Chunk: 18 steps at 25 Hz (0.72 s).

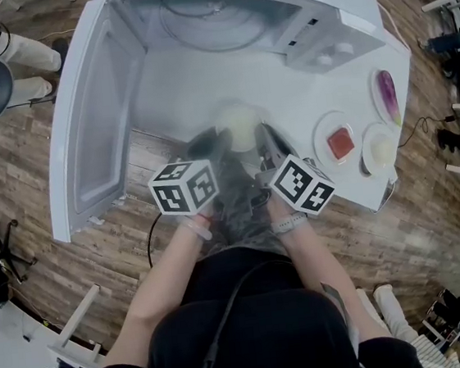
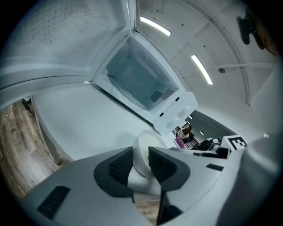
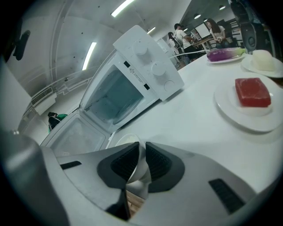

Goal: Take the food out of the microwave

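A white bowl with pale food in it is over the white table's front edge, just outside the open microwave. My left gripper is shut on the bowl's left rim and my right gripper on its right rim. In the left gripper view the bowl sits pinched between the dark pads of the left gripper. In the right gripper view the bowl's thin wall is clamped in the right gripper. The microwave cavity shows nothing inside. Whether the bowl rests on the table or hangs just above it, I cannot tell.
The microwave door hangs open on the left. Right of the bowl stand a plate with a red block, a plate with white food and a plate with purple food. Wooden floor lies below the table edge.
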Each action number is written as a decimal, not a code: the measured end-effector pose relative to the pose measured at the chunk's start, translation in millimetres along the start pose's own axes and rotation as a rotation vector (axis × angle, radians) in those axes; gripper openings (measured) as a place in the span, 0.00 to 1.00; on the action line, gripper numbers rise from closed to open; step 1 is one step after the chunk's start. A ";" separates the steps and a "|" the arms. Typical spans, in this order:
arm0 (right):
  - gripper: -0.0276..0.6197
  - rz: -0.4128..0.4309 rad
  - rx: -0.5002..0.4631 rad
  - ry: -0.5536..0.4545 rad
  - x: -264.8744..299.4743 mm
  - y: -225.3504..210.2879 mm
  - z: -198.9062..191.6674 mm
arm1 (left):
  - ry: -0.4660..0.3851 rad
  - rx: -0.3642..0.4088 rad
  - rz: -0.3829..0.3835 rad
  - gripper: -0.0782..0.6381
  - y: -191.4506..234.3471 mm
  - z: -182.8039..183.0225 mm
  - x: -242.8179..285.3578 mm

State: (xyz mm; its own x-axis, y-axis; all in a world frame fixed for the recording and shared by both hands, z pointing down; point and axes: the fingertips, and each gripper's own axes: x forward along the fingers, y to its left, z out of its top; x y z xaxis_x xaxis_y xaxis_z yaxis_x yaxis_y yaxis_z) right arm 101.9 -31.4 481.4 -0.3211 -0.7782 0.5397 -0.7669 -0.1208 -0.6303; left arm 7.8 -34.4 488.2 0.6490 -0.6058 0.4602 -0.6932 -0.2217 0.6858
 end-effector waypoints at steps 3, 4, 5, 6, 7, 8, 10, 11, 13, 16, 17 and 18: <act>0.14 -0.001 0.008 -0.006 0.1 0.2 0.3 | 0.005 0.005 -0.002 0.26 -1.1 1.3 0.4; 0.14 -0.002 0.011 -0.008 -0.1 0.0 0.3 | 0.006 0.008 -0.003 0.26 -1.6 1.8 0.4; 0.14 -0.003 0.012 -0.009 -0.2 -0.1 0.4 | 0.006 0.012 -0.004 0.25 -2.0 2.2 0.4; 0.14 -0.003 0.013 -0.010 -0.2 -0.1 0.6 | 0.004 0.014 -0.007 0.26 -2.2 2.5 0.6; 0.14 0.000 0.014 -0.011 0.1 0.2 0.9 | 0.000 0.014 -0.011 0.26 -2.3 2.8 1.1; 0.14 0.004 0.016 -0.012 0.7 0.5 1.1 | -0.004 0.013 -0.016 0.26 -2.2 3.1 1.7; 0.14 -0.002 0.011 -0.011 1.2 -0.6 1.9 | -0.010 0.015 -0.024 0.26 -1.9 4.2 3.0; 0.14 -0.010 0.007 -0.011 1.0 -1.6 2.6 | -0.010 0.017 -0.026 0.26 -1.9 4.6 3.5; 0.14 -0.017 0.005 -0.014 1.0 -2.1 3.4 | -0.012 0.018 -0.026 0.26 -1.7 5.4 3.6; 0.14 -0.003 0.013 -0.019 2.3 0.6 2.0 | -0.045 0.025 -0.012 0.26 0.1 12.5 -0.4; 0.14 0.000 0.015 -0.021 2.6 1.7 2.0 | -0.056 0.031 -0.009 0.26 0.5 15.9 -1.8; 0.14 0.000 0.013 -0.021 2.6 2.1 2.4 | -0.062 0.035 -0.010 0.26 0.6 18.7 -2.4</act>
State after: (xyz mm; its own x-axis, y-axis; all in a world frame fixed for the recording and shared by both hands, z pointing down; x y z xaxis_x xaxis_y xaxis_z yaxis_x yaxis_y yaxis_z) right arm 100.8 -35.2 480.1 -0.3092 -0.7912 0.5276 -0.7594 -0.1285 -0.6378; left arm 0.0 -47.3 477.0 0.6359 -0.6492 0.4173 -0.6982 -0.2535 0.6696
